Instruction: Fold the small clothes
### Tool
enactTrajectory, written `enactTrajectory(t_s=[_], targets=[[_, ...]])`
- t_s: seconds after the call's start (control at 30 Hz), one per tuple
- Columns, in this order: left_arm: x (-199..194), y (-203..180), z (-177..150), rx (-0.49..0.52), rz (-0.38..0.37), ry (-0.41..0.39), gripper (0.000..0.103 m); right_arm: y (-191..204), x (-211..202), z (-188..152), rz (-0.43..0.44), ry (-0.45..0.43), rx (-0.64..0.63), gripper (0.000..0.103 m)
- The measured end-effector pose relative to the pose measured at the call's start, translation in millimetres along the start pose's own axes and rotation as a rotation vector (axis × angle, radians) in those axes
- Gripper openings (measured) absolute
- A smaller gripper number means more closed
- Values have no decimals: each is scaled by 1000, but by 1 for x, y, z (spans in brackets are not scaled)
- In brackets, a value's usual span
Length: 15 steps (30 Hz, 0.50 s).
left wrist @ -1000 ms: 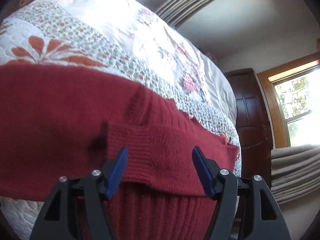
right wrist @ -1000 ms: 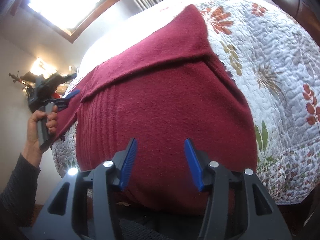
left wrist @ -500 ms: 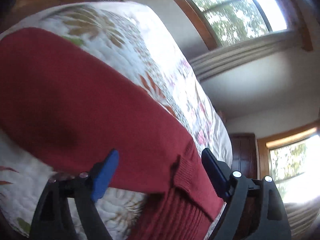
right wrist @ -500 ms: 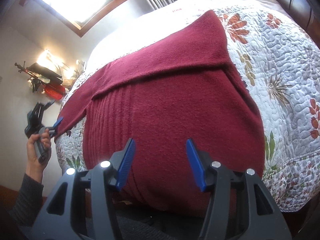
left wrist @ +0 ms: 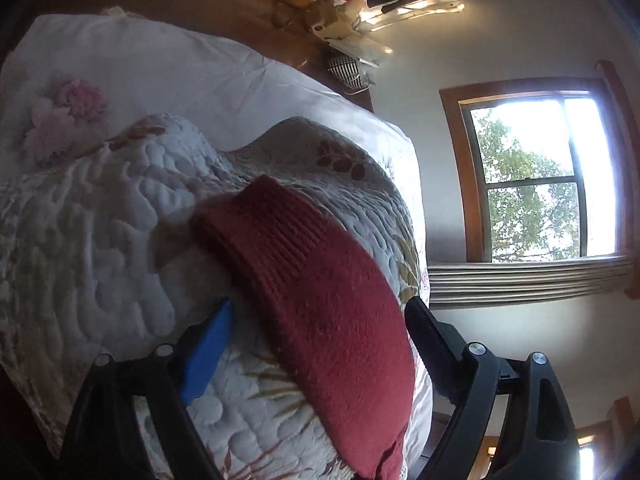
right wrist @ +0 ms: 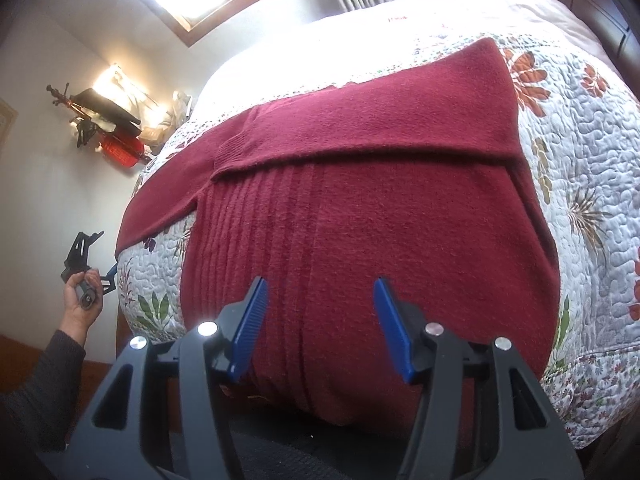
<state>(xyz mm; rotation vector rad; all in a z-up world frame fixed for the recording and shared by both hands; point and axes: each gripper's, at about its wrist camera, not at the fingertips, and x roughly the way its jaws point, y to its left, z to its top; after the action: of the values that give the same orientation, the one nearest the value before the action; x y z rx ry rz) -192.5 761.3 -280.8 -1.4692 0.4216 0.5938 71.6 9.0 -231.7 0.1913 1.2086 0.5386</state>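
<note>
1. Quilted bedspread under everything, soft and lumpy: likely to ruck beneath a dragged fold and skew the edges.
2. Red sweater spread flat across the bed, body hanging over the near edge at 6 o'clock in the right wrist view, one sleeve already folded across the chest at 12 o'clock. Risk of the whole garment sliding off if tugged toward 6.
3. Unfolded sleeve trailing to 9 o'clock off the body, lying on the quilt between the left jaws. Risk of a thin pinch letting the loose knit slip or stretch out of line.
4. Right gripper spread wide, empty, hovering over the hem; could snag the ribbing on closing.
5. Left gripper also wide apart, gripping nothing, straddling the sleeve; might catch quilt along with wool.
6. Ribbed cuff at 11 o'clock in the left wrist view: apt to flop askew.
</note>
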Motion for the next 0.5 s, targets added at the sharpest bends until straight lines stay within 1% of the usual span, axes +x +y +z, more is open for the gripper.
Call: enactTrajectory(t_s=[0.03, 0.1, 0.13, 0.17, 0.2, 0.23, 0.3, 0.4, 0.5], targets=[[6, -3, 1, -8, 18, -16, 88, 1, -2, 0, -4, -5, -2, 56], [11, -1, 7, -32, 41, -39, 84, 0, -6, -1, -12, -20, 5, 56], [15, -2, 13, -36, 60, -48, 73, -3, -8, -2, -16, -27, 16, 57], [15, -2, 12, -37, 66, -50, 52, -5, -9, -3, -19, -34, 29, 57], [15, 0, 13, -41, 65, -48, 34, -9, -11, -4, -22, -40, 47, 57], [14, 2, 13, -43, 73, -53, 29, -13, -12, -6, -23, -46, 66, 57], [12, 3, 12, -32, 99, -70, 12, -20, -15, -8, -25, -51, 94, 57], [2, -6, 10, -6, 82, -104, 9, -27, -17, -11, -22, -49, 116, 57], [-17, -41, 1, 102, 33, -127, 8, -30, -19, -12, -23, -56, 115, 57]])
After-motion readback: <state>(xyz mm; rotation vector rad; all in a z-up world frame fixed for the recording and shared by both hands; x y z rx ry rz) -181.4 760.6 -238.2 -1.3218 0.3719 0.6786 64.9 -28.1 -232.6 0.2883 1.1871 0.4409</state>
